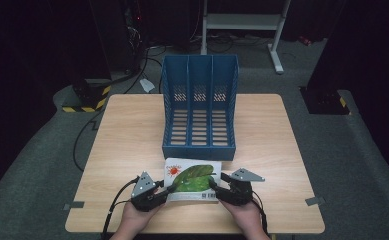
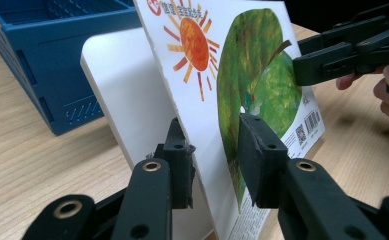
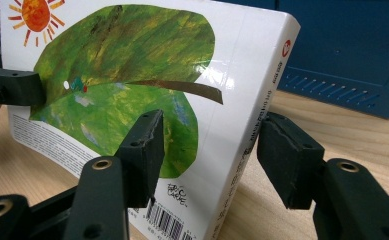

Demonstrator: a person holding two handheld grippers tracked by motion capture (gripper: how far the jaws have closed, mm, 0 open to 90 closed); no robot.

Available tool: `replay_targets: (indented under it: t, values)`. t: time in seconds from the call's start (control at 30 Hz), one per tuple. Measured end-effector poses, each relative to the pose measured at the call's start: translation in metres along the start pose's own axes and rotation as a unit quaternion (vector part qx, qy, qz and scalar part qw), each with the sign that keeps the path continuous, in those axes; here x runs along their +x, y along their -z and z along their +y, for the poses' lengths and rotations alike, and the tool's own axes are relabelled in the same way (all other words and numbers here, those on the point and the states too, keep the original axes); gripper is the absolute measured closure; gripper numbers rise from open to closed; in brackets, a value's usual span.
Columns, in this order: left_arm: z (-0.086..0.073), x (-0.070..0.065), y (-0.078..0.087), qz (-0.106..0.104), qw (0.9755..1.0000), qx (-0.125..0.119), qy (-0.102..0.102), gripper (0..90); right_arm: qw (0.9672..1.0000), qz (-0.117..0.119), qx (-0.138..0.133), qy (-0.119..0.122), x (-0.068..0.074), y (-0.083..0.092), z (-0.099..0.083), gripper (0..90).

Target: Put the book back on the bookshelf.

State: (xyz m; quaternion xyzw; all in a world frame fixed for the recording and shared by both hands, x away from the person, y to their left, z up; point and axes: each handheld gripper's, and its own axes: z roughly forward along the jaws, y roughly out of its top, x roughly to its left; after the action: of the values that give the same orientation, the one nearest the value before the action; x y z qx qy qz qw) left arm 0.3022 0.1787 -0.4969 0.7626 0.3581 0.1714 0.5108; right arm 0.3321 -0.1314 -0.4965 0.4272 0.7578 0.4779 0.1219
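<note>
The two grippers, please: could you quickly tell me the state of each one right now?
Left gripper: jaws straddle the book's open edge with a gap showing, so open.
Right gripper: jaws straddle the book's spine, pads not touching, so open.

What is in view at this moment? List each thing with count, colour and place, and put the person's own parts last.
Table: one, light wood, centre of the high view.
File rack: one, blue, three compartments, far middle of the table.
Book: one, white cover with green leaf and orange sun, near edge, in front of the rack, between both grippers.
Stand: one, white metal, on the floor beyond the table.
Floor: grey carpet, cables at left.
Left gripper: one, black, jaws astride the book's open edge, gaps showing.
Right gripper: one, black, jaws astride the spine, gap at one pad.
Hands: two, bottom edge.
</note>
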Motion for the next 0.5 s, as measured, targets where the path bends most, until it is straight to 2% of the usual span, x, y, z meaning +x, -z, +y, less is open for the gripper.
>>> replay_targets:
  t: [0.2,0.5]
  values:
    - [-0.0012,0.0004,-0.0010,0.005,1.0000,0.006,-0.001,68.1,0.9999,-0.003,-0.013,0.006,0.0010,0.0033,0.0015,46.7]
    - [-0.0021,0.0016,-0.0033,0.021,0.9998,-0.001,0.004,69.3,0.9992,-0.012,-0.032,0.019,0.0050,0.0064,0.0041,48.4]
